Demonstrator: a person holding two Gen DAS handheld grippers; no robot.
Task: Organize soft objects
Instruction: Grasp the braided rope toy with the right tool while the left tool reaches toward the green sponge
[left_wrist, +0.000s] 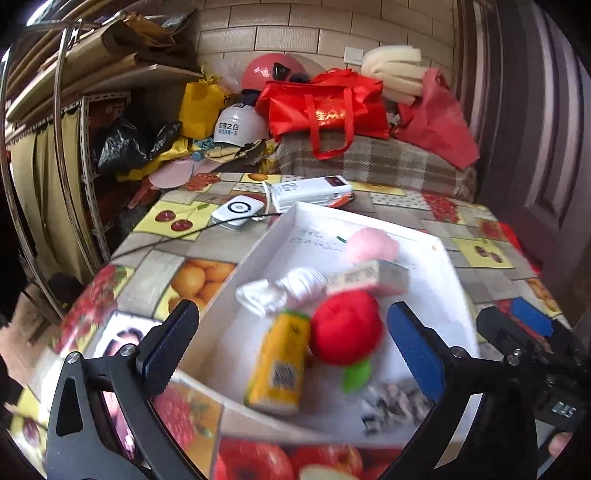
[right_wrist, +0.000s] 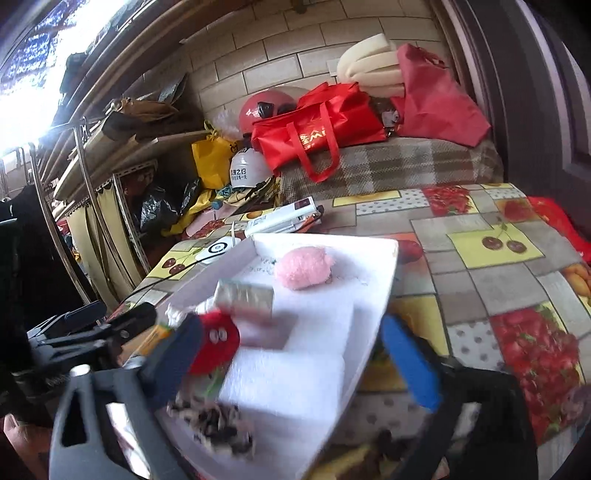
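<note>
We log the left gripper (left_wrist: 295, 343) with jaws spread wide, gripping nothing; the right gripper (right_wrist: 291, 358) likewise wide and empty. Between our left fingers, at twelve o'clock, sits the shallow white cardboard tray (left_wrist: 452, 280), containing a red plush apple (left_wrist: 345, 328), yellow soft carton (left_wrist: 279, 365), white rolled cloth (left_wrist: 284, 291) and, farthest, a pink fluffy ball (left_wrist: 371, 245).

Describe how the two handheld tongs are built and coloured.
Both the left tongs and the right tongs have black angular frames with triangular cut-outs and silver bolts. Each carries two flat blue pads with ridged edges. White lettering marks the right tongs' black body.
</note>
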